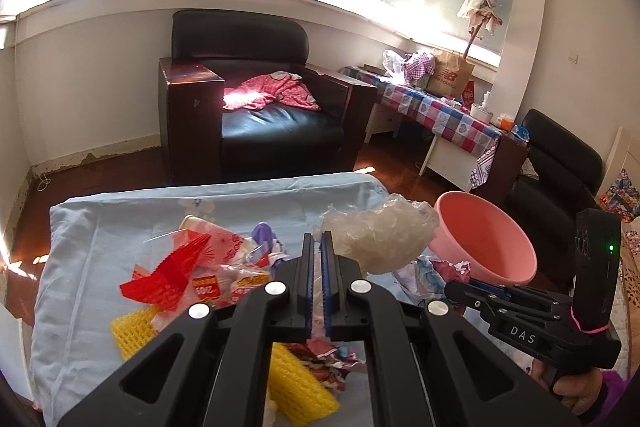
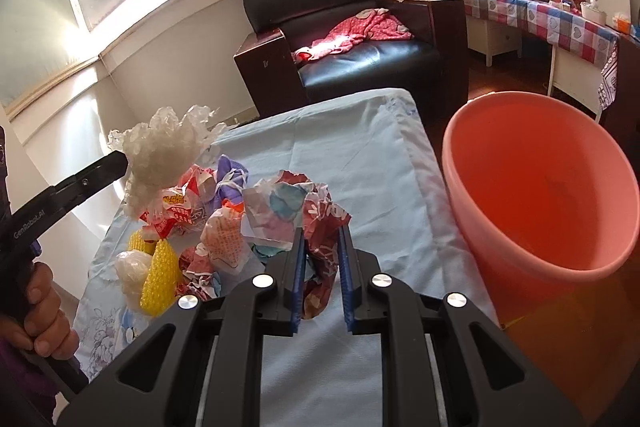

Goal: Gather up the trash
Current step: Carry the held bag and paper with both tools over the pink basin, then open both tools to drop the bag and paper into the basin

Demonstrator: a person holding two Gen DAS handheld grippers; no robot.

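Observation:
My left gripper [image 1: 318,241] is shut on a crumpled clear plastic bag [image 1: 380,231] and holds it above the trash pile; the bag also shows in the right wrist view [image 2: 160,151]. My right gripper [image 2: 322,235] is closed around a crumpled red patterned paper [image 2: 320,223] at the pile's right edge. The pile holds red and white wrappers [image 1: 168,275], yellow foam netting [image 1: 298,383] and a purple scrap [image 2: 232,179]. A pink basin [image 2: 540,187] stands to the right of the pile.
The trash lies on a light blue cloth [image 2: 360,155] over a small table. A black armchair [image 1: 260,107] with a pink garment stands behind. A checkered-cloth table [image 1: 440,107] with bags is at the back right. Dark wooden floor lies around.

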